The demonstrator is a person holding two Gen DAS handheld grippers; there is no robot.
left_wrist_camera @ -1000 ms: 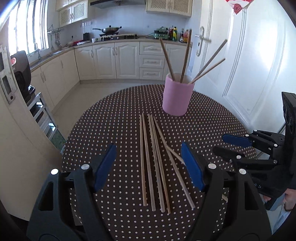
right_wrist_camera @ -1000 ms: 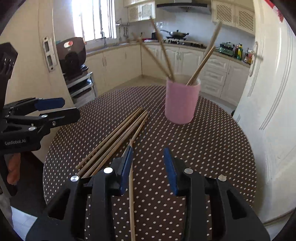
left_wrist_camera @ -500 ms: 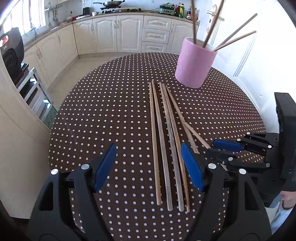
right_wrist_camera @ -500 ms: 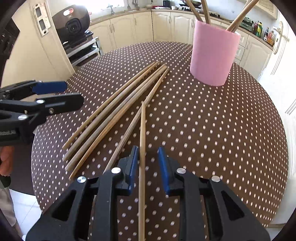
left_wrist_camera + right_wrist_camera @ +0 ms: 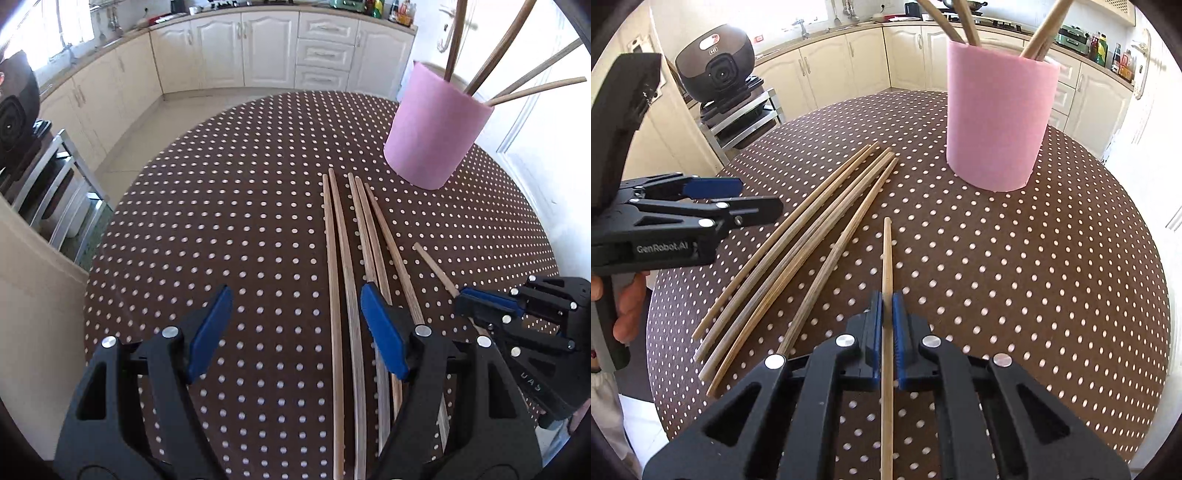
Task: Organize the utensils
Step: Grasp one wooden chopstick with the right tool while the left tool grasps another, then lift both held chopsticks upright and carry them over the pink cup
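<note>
Several wooden chopsticks (image 5: 347, 280) lie side by side on the round dotted table (image 5: 229, 221); they also show in the right wrist view (image 5: 798, 254). A pink cup (image 5: 436, 125) holding more chopsticks stands at the far right of the table, and shows in the right wrist view (image 5: 997, 122). My right gripper (image 5: 887, 310) is shut on a single chopstick (image 5: 887, 254) lying apart from the bundle, low over the table. My left gripper (image 5: 295, 317) is open, low over the near ends of the bundle. It appears at the left of the right wrist view (image 5: 738, 199).
White kitchen cabinets (image 5: 258, 48) line the far wall. A dark cooker (image 5: 716, 70) sits on a metal rack beyond the table's left edge. A white door (image 5: 546, 122) stands close behind the cup. The table edge curves near both grippers.
Both grippers dropped lower and moved forward toward the chopsticks. My right gripper's jaws closed from open to pinching the single chopstick. The left gripper stayed open.
</note>
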